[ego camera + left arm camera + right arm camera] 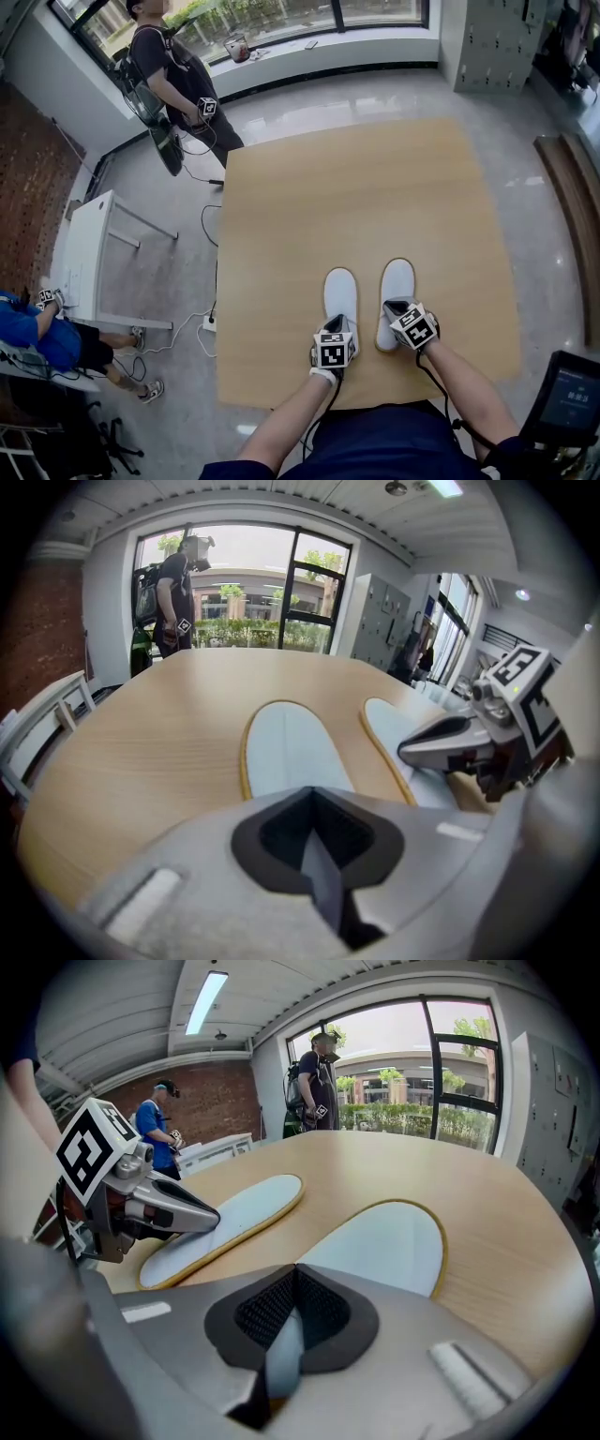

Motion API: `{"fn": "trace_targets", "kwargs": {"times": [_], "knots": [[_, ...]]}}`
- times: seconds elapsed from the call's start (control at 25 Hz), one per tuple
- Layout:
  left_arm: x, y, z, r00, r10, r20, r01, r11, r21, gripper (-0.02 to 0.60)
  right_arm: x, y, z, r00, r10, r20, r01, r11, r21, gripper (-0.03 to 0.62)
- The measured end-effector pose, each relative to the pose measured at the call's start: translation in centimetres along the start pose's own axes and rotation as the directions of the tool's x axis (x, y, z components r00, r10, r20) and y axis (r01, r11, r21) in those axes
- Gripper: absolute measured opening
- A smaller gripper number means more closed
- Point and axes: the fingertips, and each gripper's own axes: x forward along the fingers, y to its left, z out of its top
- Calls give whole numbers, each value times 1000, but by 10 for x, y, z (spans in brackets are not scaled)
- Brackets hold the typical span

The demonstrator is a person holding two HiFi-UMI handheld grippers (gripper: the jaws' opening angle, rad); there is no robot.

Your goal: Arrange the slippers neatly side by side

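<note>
Starting at the jaws: the left gripper [314, 850] looks pinched shut on a thin strip at the heel of the left slipper [286, 752]. The right gripper [286, 1335] is doing the same on the right slipper [380, 1246], where you can see a pale sliver of it squeezed between the dark pads. So both are clamped on a heel, not hanging open. My read is that we're at the final nudge-and-line-up bit. If so, I'd keep both heels low and slide them flat on the wood rather than lifting, since these are floppy and a raised heel will let the toe drag and twist. Get the heels level first, then check that the toes match. From the head view the right one's toe sits a touch closer to the far edge than the left one's. It also seems to lean in slightly at the heel, though the wide lens might be faking that. Let go one side at a time so a release doesn't flick either of them off line. As for looks, they're thin, flat white slippers with a narrow yellowish rim round the outline, like hotel ones, lying close together but not touching. They're on the wooden table [356, 187] close to its near edge, about mid-width, toes pointing at the far edge.
</note>
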Motion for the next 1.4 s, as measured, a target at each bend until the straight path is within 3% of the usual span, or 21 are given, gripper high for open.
{"fn": "trace_targets", "kwargs": {"times": [0.2, 0.8, 1.4], "knots": [[-38, -17, -13, 1000, -11, -23, 11, 999, -34, 3, -30, 32, -4, 1000, 14, -11, -14, 1000, 3, 9], [-21, -21, -37, 995, -57, -83, 54, 997, -47, 3, 1, 49, -18, 998, 57, -34, -57, 998, -16, 9], [-27, -48, -47, 990, -85, -111, 83, 996, -25, 3, -12, 57, -28, 995, 77, -66, -79, 996, -40, 9]]}}
